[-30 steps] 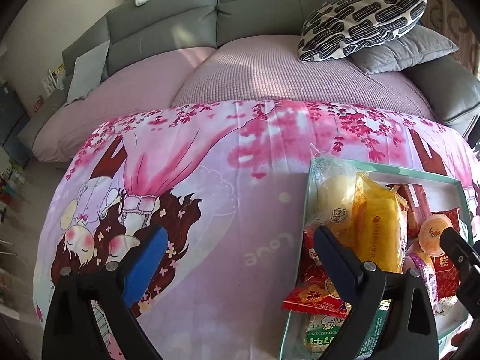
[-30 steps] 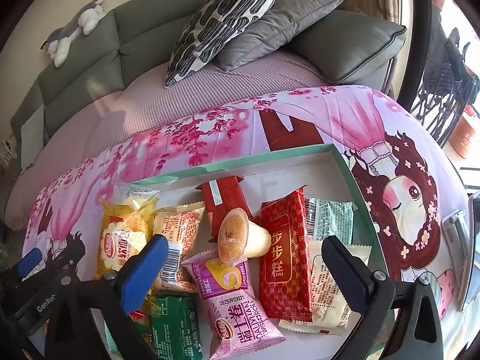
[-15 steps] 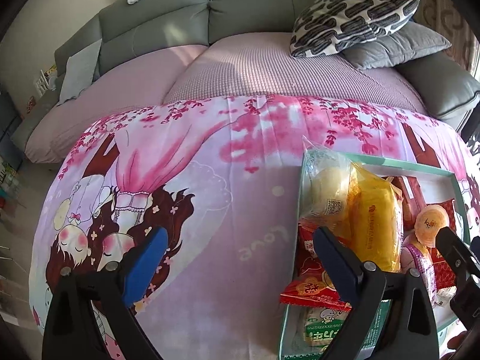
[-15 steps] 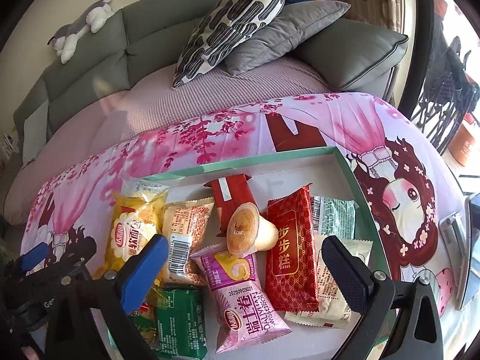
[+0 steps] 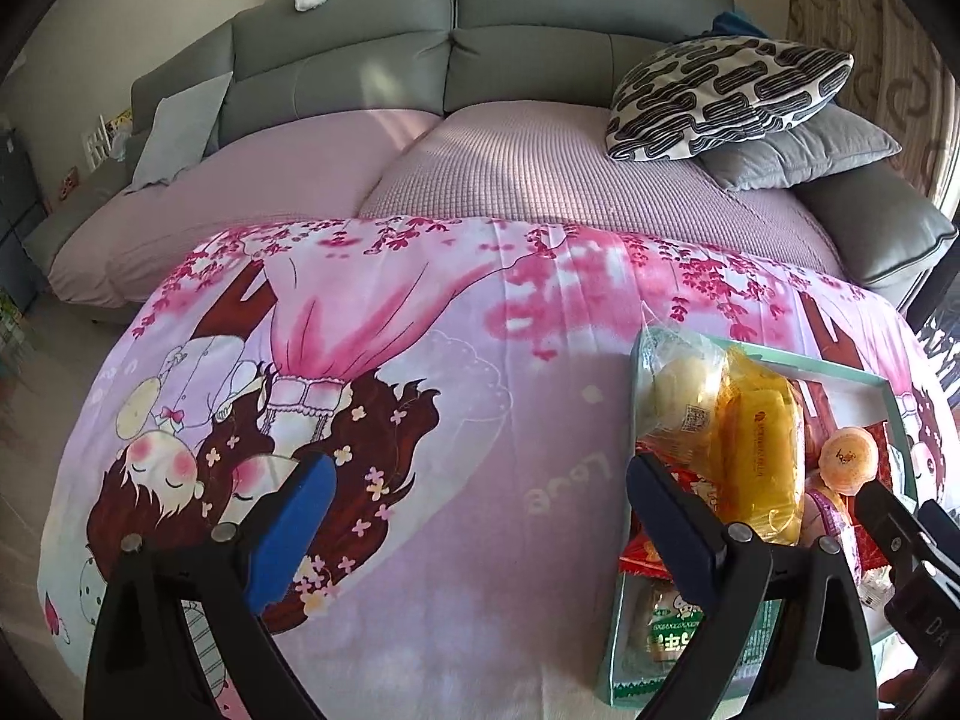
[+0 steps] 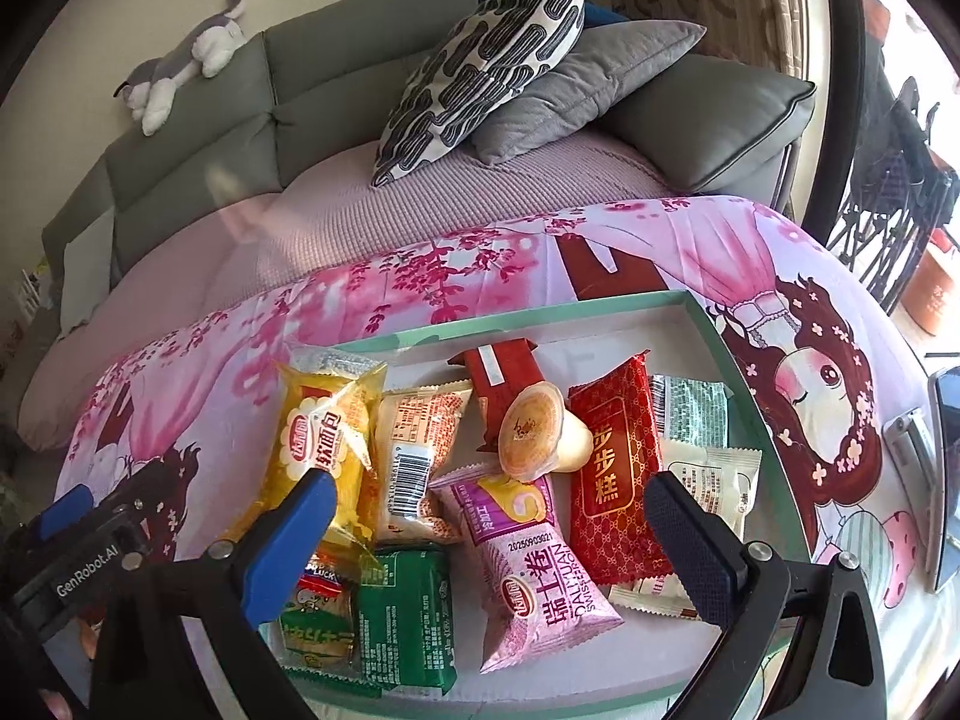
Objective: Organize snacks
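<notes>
A mint-green tray (image 6: 714, 330) on a pink cartoon cloth holds several snack packs: a yellow bread pack (image 6: 318, 438), a pink roll pack (image 6: 534, 564), a red cake pack (image 6: 618, 480), a green pack (image 6: 405, 612) and a jelly cup (image 6: 531, 432). My right gripper (image 6: 492, 534) is open and empty, hovering over the tray's near side. My left gripper (image 5: 480, 516) is open and empty over the bare cloth, left of the tray (image 5: 852, 375); the yellow pack (image 5: 759, 456) lies by its right finger.
A grey sofa (image 5: 456, 48) with a mauve cover stands behind the table. Patterned and grey cushions (image 6: 492, 60) lie at its right end. A plush toy (image 6: 180, 66) lies on the backrest. A silver device (image 6: 918, 456) lies right of the tray.
Both grippers have pulled back and risen slightly, so the view tilts up toward the sofa. Both stay open and the snacks have not moved.
</notes>
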`<state>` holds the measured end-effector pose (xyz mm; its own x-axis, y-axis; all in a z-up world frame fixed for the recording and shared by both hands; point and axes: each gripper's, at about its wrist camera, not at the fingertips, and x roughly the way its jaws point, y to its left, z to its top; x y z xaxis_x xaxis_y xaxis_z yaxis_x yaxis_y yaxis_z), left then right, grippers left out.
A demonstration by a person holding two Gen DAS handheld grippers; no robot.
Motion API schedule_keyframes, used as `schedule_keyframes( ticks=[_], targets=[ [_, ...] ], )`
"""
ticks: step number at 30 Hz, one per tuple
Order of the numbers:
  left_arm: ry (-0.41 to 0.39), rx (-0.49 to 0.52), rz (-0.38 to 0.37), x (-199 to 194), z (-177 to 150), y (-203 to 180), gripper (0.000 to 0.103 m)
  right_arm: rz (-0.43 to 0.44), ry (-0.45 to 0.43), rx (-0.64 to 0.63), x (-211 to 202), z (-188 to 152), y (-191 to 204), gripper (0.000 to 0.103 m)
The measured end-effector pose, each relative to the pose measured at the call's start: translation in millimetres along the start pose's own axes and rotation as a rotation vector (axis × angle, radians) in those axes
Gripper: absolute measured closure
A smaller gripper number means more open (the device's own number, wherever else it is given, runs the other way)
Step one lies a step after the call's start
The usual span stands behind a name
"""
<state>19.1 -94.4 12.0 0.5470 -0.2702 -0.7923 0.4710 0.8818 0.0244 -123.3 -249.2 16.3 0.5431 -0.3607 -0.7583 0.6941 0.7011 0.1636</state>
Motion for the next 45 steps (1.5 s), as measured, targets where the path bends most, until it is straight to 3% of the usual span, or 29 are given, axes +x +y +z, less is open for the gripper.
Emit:
schedule_keyframes(
  ticks=[14, 45],
  targets=[
    [0.018, -0.06, -0.03, -16.9, -24.5, 19.8, 0.005, -0.013, 0.01, -0.041, -9.2, -28.9, 4.0, 0.0],
    [0.054, -0.022, -0.051, -36.5, -66.1, 21.0, 0.005, -0.039, 0.026, -0.077, -22.1, -63.3, 3.6, 0.0]
  ],
)
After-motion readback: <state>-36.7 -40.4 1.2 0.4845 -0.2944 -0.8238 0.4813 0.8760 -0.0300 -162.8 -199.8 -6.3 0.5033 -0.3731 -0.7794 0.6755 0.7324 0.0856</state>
